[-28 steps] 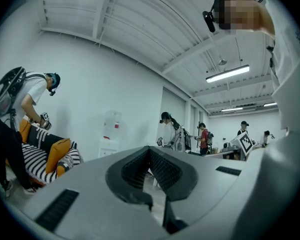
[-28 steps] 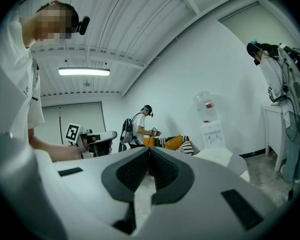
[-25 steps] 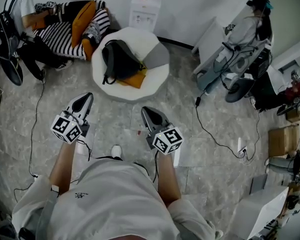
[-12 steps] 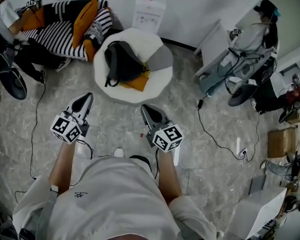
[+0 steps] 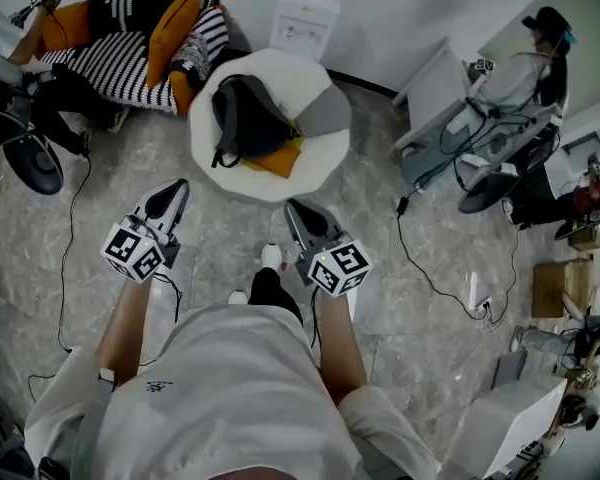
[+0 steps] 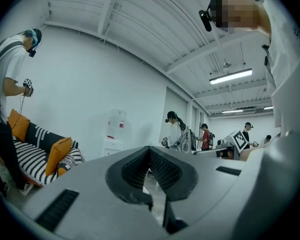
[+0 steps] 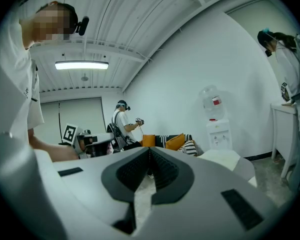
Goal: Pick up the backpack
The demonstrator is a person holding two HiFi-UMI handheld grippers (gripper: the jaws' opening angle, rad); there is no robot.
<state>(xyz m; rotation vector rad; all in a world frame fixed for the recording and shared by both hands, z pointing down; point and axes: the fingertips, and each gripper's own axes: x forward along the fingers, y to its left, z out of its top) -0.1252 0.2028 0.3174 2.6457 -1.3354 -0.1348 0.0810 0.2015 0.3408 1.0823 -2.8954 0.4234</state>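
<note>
The dark backpack (image 5: 244, 116) lies on a round white table (image 5: 280, 183) in the head view, partly on an orange item (image 5: 278, 158) and beside a grey one (image 5: 322, 114). My left gripper (image 5: 170, 199) and right gripper (image 5: 299, 214) are both held level over the floor, short of the table's near edge, apart from the backpack. Both are shut with nothing between the pads, as the left gripper view (image 6: 150, 150) and right gripper view (image 7: 150, 151) show. The white table's edge (image 7: 225, 159) shows in the right gripper view; the backpack is hidden behind the jaws there.
A striped sofa (image 5: 130, 53) with orange cushions stands at the back left, a water dispenser (image 5: 305, 18) behind the table. Other people stand at the far left and at a desk (image 5: 435, 93) on the right. Cables (image 5: 420, 263) run across the floor.
The person has stepped toward the table, one foot now forward between the grippers. Both grippers have come closer to the table and stay shut.
</note>
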